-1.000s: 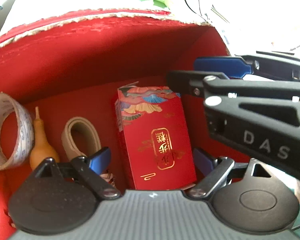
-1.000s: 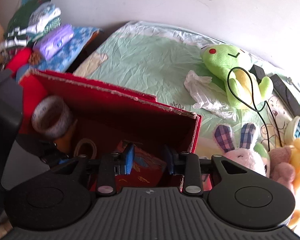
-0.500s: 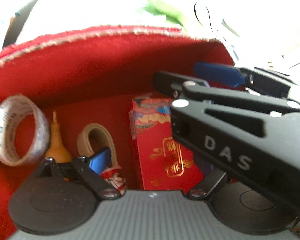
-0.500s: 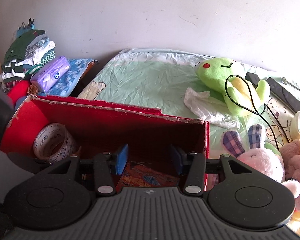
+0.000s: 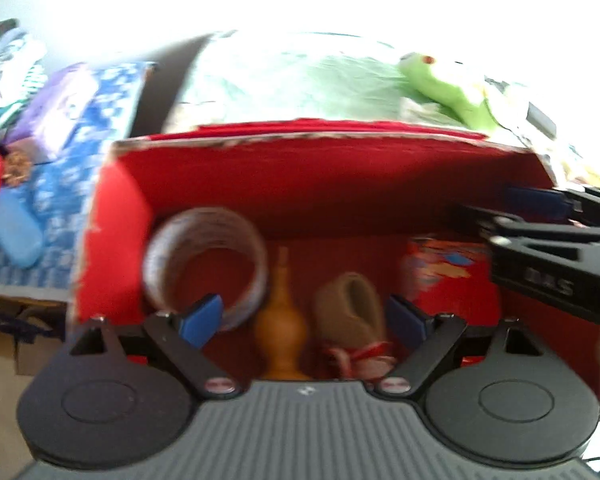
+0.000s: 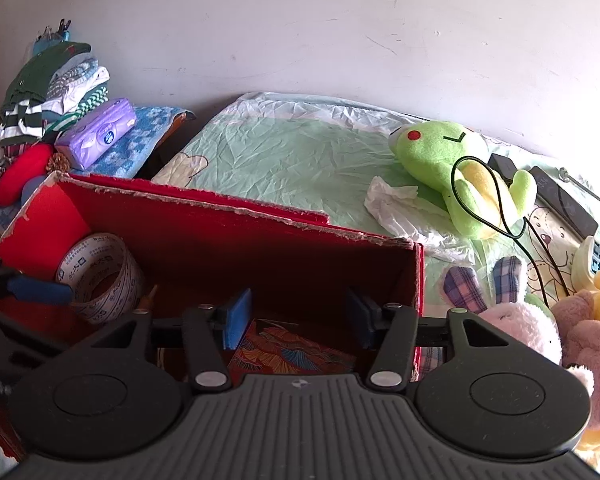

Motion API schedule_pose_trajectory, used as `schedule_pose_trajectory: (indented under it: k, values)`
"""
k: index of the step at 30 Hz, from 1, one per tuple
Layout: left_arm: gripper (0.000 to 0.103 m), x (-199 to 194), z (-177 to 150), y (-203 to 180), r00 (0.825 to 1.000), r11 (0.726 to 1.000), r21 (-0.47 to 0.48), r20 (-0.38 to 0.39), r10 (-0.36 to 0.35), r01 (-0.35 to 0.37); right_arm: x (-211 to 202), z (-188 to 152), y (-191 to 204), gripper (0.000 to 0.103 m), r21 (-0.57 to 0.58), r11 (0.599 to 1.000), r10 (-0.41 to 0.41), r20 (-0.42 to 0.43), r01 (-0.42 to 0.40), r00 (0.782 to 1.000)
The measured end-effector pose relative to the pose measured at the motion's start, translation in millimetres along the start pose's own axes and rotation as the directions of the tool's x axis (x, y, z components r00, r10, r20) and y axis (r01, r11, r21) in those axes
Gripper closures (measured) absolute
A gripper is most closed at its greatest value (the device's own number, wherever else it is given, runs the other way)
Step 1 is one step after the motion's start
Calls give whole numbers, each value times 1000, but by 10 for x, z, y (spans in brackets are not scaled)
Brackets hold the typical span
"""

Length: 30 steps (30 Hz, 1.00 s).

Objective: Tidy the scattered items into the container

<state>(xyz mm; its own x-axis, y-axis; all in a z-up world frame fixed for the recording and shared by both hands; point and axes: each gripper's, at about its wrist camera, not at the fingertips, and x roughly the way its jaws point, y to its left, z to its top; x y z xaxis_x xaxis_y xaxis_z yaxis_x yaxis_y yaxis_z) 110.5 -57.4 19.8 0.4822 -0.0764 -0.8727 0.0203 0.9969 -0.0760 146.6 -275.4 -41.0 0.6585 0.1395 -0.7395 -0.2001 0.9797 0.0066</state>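
Inside the red box [image 6: 228, 248], four items already lie stowed: nearest the right gripper [image 6: 298, 318], a red patterned packet [image 6: 292, 350] at the box's right end; toward the middle, a tan roll [image 5: 350, 308] and a small gourd [image 5: 280, 320]; and at the left end, a printed tape roll [image 6: 100, 276] leaning against the wall. Both tools are empty. The right gripper hangs over the packet with its jaws spread wide, holding nothing, while the left gripper [image 5: 304, 318], equally wide and empty, points into the box above the gourd and tan roll. Beyond the box's far wall, a crumpled tissue [image 6: 396, 208] and a green plush frog [image 6: 452, 168] lie on the bed sheet [image 6: 284, 152], well apart from the box. Judging from this, most of the tidying looks done, though whether those farther things belong to the job cannot be told.
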Motion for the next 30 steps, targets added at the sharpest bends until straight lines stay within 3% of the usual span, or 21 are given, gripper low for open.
schedule_pose_trajectory:
  k: [3, 4, 9, 18, 20, 30]
  values:
    - [15, 723, 267, -223, 1000, 1000, -18, -22, 12, -13, 23, 0, 39, 43, -25, 1000, -8, -13, 8, 1000]
    - [15, 758, 191, -246, 999, 1000, -24, -32, 13, -14, 29, -2, 46, 43, -32, 999, -13, -16, 12, 1000]
    - [15, 632, 105, -256, 998, 999, -12, -38, 46, -47, 27, -3, 50, 42, -35, 999, -14, -18, 13, 1000]
    - [17, 797, -55, -392, 992, 992, 32, -24, 121, -121, 20, 0, 41, 42, -31, 999, -11, -16, 11, 1000]
    - [8, 797, -26, -401, 994, 994, 11, 1, 111, -111, 20, -2, 41, 42, -30, 999, -11, -16, 10, 1000]
    - [8, 826, 23, -346, 992, 992, -17, -38, 123, -124, -24, -13, 6, 38, -2, 999, 33, 1, -33, 999]
